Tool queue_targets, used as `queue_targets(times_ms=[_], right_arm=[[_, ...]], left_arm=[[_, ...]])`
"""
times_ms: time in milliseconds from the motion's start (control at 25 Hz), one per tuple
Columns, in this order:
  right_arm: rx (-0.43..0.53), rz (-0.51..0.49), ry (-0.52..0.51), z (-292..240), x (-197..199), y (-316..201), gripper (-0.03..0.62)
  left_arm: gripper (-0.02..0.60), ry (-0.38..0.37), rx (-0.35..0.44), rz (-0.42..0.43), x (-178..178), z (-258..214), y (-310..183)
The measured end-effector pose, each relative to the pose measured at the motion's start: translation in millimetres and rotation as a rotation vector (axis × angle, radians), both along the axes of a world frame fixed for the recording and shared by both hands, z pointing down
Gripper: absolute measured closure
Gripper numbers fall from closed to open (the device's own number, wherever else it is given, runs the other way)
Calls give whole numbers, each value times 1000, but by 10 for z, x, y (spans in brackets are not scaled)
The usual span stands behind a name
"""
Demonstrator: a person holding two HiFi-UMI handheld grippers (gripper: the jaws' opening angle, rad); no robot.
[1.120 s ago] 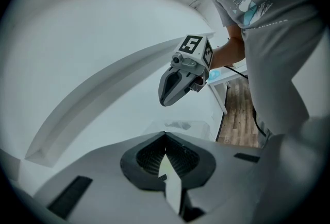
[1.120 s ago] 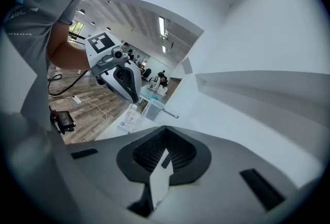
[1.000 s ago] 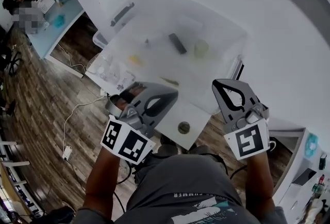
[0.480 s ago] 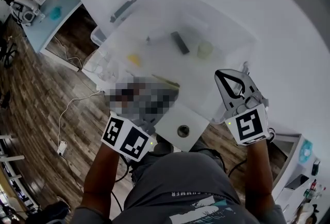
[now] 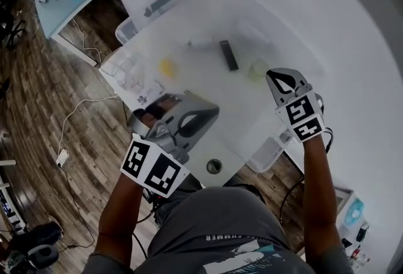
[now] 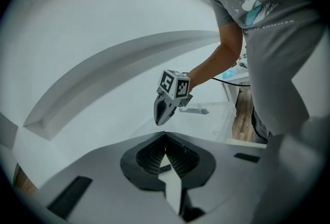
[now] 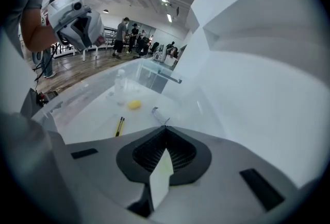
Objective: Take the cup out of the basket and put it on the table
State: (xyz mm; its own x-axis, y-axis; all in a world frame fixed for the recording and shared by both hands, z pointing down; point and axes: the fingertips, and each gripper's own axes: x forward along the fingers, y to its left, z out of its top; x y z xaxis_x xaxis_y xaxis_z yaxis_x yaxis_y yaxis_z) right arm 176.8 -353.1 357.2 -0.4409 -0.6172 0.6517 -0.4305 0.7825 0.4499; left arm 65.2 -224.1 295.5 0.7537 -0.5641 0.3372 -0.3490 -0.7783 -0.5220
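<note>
Right tool over the basket, cup not yet gripped

My right tool [image 5: 282,75] is pressed together and empty. The pale green cup [image 5: 257,69] stands in the clear basket [image 5: 267,153], just left of its tip. My left tool [image 5: 211,110] is also pressed together, hanging well to the left over the counter [image 5: 223,156]. Risk: if I go in without spreading the jaws, they shove the cup over or into the black bar [image 5: 229,55] beyond.

White table [image 5: 228,164] down there, a round hole [image 5: 214,166] near its front edge, and one clear plastic basket [image 5: 267,153] sitting right on top.
</note>
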Motion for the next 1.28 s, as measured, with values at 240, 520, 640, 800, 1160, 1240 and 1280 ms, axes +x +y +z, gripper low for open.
queue_targets(times_ms=[240, 520, 640, 800, 1160, 1240, 1280], right_arm=[[-170, 20, 118, 644, 126, -551, 582], [-359, 54, 232, 1438, 279, -877, 568], [-426, 85, 255, 1726, 369, -944, 534], [-479, 84, 291, 2000, 390, -979, 508], [-562, 26, 395, 2450, 412, -974, 479], [-561, 23, 421, 2491, 430, -971, 481], [-558, 21, 434, 2506, 438, -970, 501]], left_arm=[[572, 22, -24, -66, -113, 103, -145], [572, 47, -45, -128, -222, 156, -286], [572, 52, -42, -138, -246, 156, -335], [572, 54, -55, -159, -301, 192, -383], [572, 59, -68, -186, -360, 274, -462], [572, 60, -68, -188, -368, 275, -459], [572, 59, -68, -188, -374, 275, -458]])
